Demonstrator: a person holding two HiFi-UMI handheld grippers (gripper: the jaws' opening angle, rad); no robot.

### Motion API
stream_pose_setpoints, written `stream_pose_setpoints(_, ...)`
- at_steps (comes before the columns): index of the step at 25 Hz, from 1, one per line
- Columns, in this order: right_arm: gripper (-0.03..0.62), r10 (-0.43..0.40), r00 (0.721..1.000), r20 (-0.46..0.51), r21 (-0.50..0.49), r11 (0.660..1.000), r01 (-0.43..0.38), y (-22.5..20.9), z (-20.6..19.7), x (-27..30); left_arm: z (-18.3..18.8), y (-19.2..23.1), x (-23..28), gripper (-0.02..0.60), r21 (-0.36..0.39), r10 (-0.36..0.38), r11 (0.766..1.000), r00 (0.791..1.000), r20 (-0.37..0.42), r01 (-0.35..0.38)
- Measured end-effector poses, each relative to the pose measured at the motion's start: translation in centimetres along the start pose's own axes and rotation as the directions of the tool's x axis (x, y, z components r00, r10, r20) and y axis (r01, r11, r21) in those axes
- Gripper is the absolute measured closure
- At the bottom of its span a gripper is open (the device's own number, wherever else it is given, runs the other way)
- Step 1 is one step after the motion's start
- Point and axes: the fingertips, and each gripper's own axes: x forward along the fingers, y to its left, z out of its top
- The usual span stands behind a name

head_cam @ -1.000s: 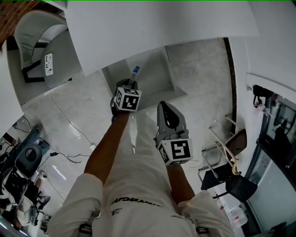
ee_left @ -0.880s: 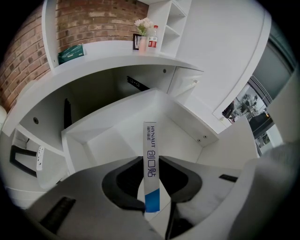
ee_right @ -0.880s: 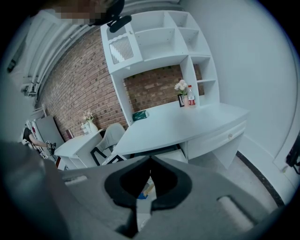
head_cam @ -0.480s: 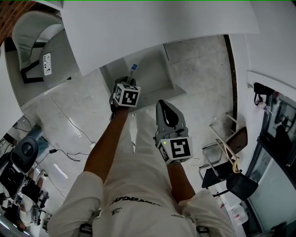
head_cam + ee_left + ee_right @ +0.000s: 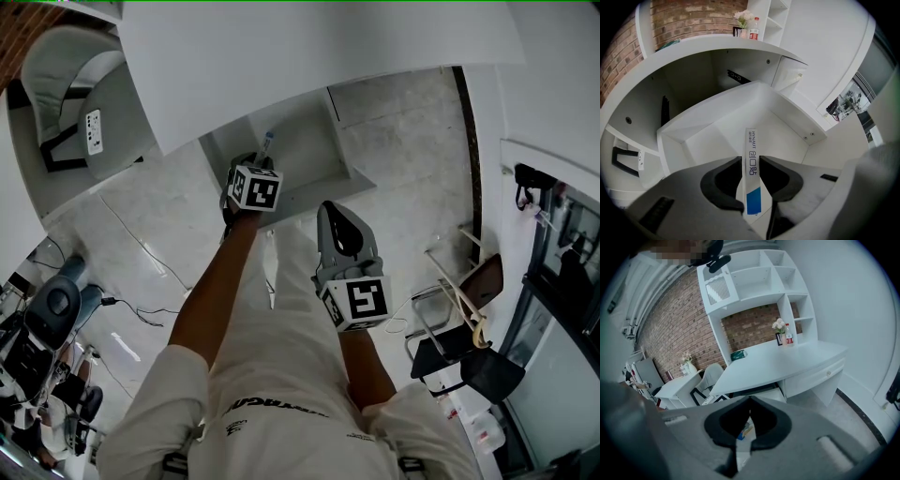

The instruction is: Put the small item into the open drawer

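Left gripper view showed my left gripper (image 5: 751, 161) with jaws just opening, the slim bandage box (image 5: 753, 197) loose between them (upright) over the open drawer (image 5: 787, 133); I judged holding still best.

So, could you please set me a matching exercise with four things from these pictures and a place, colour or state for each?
Things:
1. plaster box
2. open drawer
3. right claw
4. red-capped bottle

Descriptions:
A. shut, with nothing in it
B. on the desk top beside the flowers
C. white with one blue end
D. pulled out beneath the desk top

Pairs: 1-C, 2-D, 3-A, 4-B
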Motion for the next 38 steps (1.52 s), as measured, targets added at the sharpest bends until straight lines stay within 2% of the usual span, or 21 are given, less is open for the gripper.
stream_pose_setpoints(11, 0.596, 0.000, 1.000, 0.026, -0.002, 1.000, 0.000, 0.0, 1.1, -0.7, 2.0, -0.3, -2.4, 0.459, -0.005, 0.007, 1.000, 0.999, 0.053, -0.006)
stream_pose_setpoints(15, 0.595, -0.008, 0.999, 0.042, 0.023, 1.000, 0.007, 0.1, 1.6, -1.1, 3.0, -0.4, -4.4, 0.458, -0.020, 0.009, 1.000, 0.997, 0.083, -0.008)
stream_pose_setpoints(24, 0.595, -0.010, 0.998, 0.065, -0.012, 1.000, 0.011, 1.8, 4.5, -2.2, 4.4, -0.9, -10.6, 0.460, -0.017, 0.012, 1.000, 0.987, 0.158, -0.009)
stream_pose_setpoints(30, 0.595, -0.026, 0.995, 0.100, -0.021, 0.999, 0.028, 2.2, 6.4, -4.0, 6.0, -1.9, -15.9, 0.477, 0.001, 0.005, 1.000, 0.970, 0.244, -0.005)
stream_pose_setpoints(38, 0.595, -0.017, 0.991, 0.131, -0.050, 0.998, 0.023, 3.6, 8.7, -6.0, 8.3, -3.4, -22.9, 0.494, 0.011, -0.022, 1.000, 0.934, 0.358, 0.019)
